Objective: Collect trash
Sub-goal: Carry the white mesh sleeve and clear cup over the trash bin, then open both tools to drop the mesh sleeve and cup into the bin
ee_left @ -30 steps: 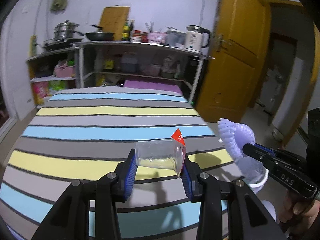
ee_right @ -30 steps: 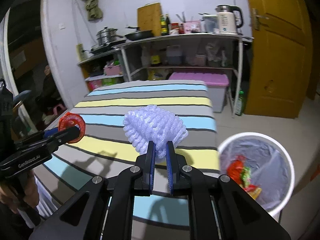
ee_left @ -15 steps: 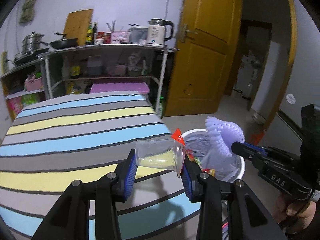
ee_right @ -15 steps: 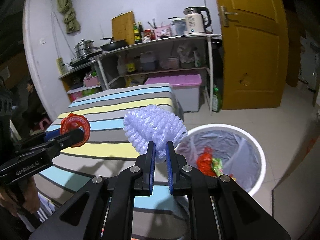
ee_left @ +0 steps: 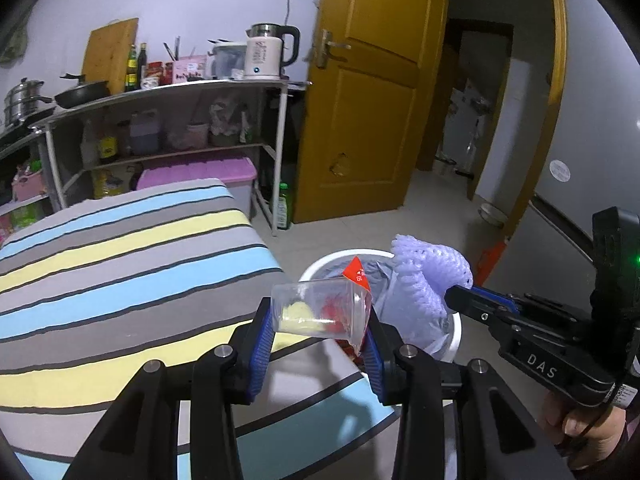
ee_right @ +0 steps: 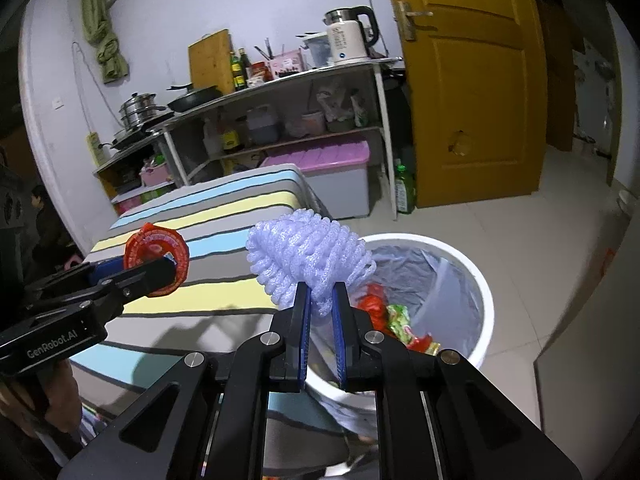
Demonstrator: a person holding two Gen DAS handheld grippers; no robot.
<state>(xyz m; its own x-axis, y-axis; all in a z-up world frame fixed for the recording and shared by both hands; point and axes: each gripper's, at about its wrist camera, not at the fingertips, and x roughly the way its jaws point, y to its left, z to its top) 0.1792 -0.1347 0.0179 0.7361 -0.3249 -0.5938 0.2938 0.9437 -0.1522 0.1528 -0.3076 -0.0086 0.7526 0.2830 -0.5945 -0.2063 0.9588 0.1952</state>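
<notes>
- Left wrist view: the left gripper (ee_left: 320, 332) is clamping a clear plastic cup (ee_left: 318, 314) sideways between its blue pads, one pad on the base end and one on the rim end, where a red peeled lid (ee_left: 357, 274) is sticking up.
- The cup is hanging over the corner of the striped table (ee_left: 120, 264), right at the near rim of the white bin (ee_left: 454, 330).
- That cup is looking thin and light, with walls that would buckle under a hard squeeze; the end-to-end hold seems the stiffest way to take it.
- Something pale is showing through the cup, though it may only be the yellow stripe behind it.
- On the right of this view the right gripper (ee_left: 448, 298) is carrying a lilac foam net (ee_left: 426, 276) above the bin liner.
- Right wrist view: the right gripper (ee_right: 320, 300) is pinching the foam net (ee_right: 308, 256) at its gathered tail, jaws nearly together.
- The net is soft, springy and almost weightless, so it should crush freely and drop slowly; the bunched end is the sensible place to hold.
- It is hovering at the bin's (ee_right: 482, 292) near-left edge, with red and green wrappers (ee_right: 394, 320) lying inside.
- The left gripper (ee_right: 160, 272) is showing at the left, the cup's red lid (ee_right: 156, 254) facing the camera.
</notes>
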